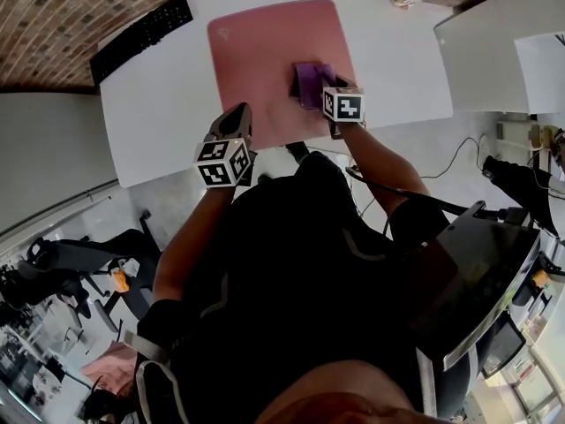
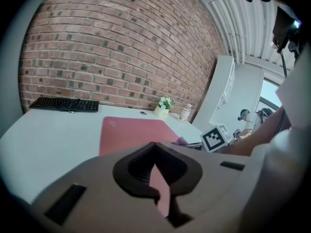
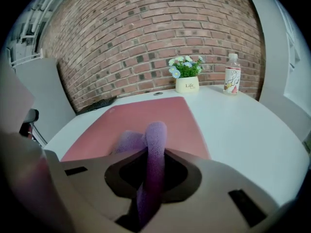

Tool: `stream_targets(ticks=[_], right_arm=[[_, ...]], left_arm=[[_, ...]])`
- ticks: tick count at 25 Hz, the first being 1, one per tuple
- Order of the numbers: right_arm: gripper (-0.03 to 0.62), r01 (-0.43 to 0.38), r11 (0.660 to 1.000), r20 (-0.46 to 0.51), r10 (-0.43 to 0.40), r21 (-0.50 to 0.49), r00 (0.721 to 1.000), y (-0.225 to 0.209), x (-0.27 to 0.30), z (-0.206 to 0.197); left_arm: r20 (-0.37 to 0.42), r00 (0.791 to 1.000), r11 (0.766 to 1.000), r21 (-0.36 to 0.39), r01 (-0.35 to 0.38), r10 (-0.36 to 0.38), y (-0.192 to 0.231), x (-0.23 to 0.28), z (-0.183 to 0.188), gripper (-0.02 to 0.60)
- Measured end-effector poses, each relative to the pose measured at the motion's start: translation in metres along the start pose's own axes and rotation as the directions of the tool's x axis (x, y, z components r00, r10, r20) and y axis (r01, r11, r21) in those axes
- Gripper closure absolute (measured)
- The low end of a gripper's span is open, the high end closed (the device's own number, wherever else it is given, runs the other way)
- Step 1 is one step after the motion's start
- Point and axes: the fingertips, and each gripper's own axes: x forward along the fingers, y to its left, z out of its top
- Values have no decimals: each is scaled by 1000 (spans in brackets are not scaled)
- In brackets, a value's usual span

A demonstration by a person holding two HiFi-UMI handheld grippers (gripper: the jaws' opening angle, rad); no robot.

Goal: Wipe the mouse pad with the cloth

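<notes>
A pink mouse pad [image 1: 256,56] lies on the white table [image 1: 159,122]. In the head view my right gripper [image 1: 323,94] is over the pad's near right part, shut on a purple cloth [image 1: 309,81] that rests on the pad. The right gripper view shows the cloth [image 3: 154,140] as a folded strip pinched between the jaws of that gripper [image 3: 149,181], with the pad [image 3: 146,115] beneath. My left gripper [image 1: 237,120] hovers at the pad's near edge, left of the cloth. In the left gripper view its jaws [image 2: 158,181] are shut with nothing in them; the pad [image 2: 131,132] lies ahead.
A black keyboard [image 1: 141,35] lies at the table's far left. A flower pot [image 3: 187,84] and a small bottle [image 3: 232,73] stand behind the pad by the brick wall. A white cabinet [image 1: 494,51] stands to the right, with cables [image 1: 459,157] on the floor.
</notes>
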Motion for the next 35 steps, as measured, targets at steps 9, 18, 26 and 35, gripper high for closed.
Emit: stream_targets(ticks=[9, 18, 26, 35], right_arm=[[534, 92, 995, -9, -92, 42, 996, -59, -18, 1], [534, 272, 962, 7, -272, -19, 962, -130, -42, 16], [534, 117, 987, 153, -99, -110, 983, -69, -67, 76], [534, -264, 940, 148, 298, -215, 943, 119, -27, 117]], left_arm=[[27, 999, 1000, -5, 25, -25, -12, 6, 10, 581], [45, 999, 999, -36, 10, -8, -6, 7, 10, 581], [105, 993, 997, -57, -49, 55, 11, -2, 24, 581], [128, 968, 972, -123, -202, 217, 60, -44, 19, 581]])
